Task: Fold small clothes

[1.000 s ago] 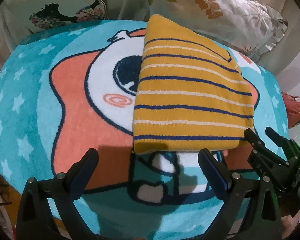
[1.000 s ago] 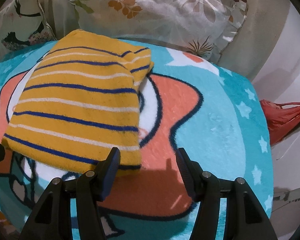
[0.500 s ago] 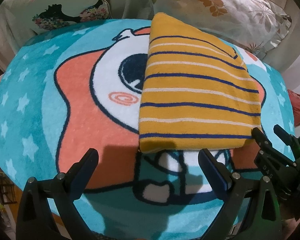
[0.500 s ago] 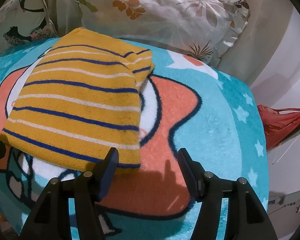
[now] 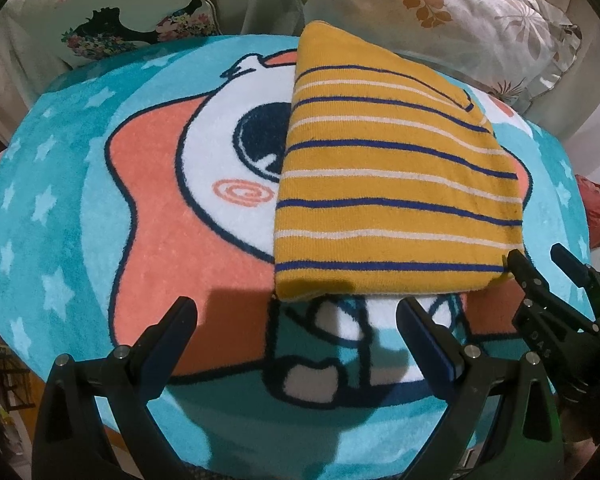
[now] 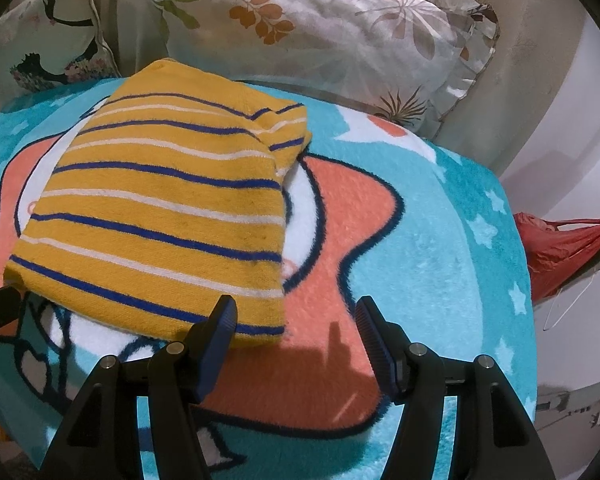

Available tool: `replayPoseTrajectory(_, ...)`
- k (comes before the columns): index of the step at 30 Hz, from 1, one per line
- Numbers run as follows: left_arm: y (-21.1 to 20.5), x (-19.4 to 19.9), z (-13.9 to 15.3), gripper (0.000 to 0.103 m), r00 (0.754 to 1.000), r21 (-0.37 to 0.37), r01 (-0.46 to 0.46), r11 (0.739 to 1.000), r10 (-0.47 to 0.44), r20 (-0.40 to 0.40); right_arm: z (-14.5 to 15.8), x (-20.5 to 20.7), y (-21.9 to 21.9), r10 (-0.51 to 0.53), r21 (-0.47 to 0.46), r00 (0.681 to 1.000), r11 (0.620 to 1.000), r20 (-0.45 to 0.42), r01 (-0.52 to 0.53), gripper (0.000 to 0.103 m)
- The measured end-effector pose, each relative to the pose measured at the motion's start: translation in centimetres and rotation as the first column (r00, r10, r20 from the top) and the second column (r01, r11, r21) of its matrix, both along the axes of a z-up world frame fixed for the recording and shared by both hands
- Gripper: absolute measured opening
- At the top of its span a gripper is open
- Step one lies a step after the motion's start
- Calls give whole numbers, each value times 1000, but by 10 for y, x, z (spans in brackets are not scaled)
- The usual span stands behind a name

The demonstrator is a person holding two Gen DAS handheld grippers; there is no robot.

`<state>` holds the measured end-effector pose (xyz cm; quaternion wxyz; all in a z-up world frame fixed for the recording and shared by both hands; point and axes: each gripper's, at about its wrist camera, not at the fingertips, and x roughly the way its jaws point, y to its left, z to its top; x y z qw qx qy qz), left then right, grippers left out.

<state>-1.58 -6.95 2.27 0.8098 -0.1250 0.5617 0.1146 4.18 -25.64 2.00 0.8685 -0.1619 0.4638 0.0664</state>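
Observation:
A small yellow garment [image 5: 392, 184] with blue and white stripes lies folded flat on a turquoise cartoon blanket [image 5: 60, 208]. It also shows in the right wrist view [image 6: 160, 216]. My left gripper [image 5: 296, 316] is open and empty, just short of the garment's near edge. My right gripper [image 6: 296, 316] is open and empty at the garment's near right corner; its left finger [image 6: 220, 324] overlaps that corner in the view. The right gripper also shows in the left wrist view [image 5: 540, 264], beside the garment's right corner.
Floral pillows [image 6: 320, 36] lie along the far edge of the blanket. A red bag [image 6: 560, 248] hangs off to the right, past the blanket's edge. The blanket [image 6: 440, 240] spreads wide on both sides of the garment.
Both grippers have drawn back and risen slightly from the folded garment. The garment has not moved. Both stay open.

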Motion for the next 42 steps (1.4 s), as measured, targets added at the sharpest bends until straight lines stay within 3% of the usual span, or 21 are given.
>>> replayPoseTrajectory(10,0,-1,5,99,1000,63,2,998,-4,21,8,-3,4,3,18,999,1000,39,-4,66)
replayPoseTrajectory(42,1,-3,-3,99,1000,19,-5,1000,5,9,12,-11,9,19,40,998,999,62,-22,67)
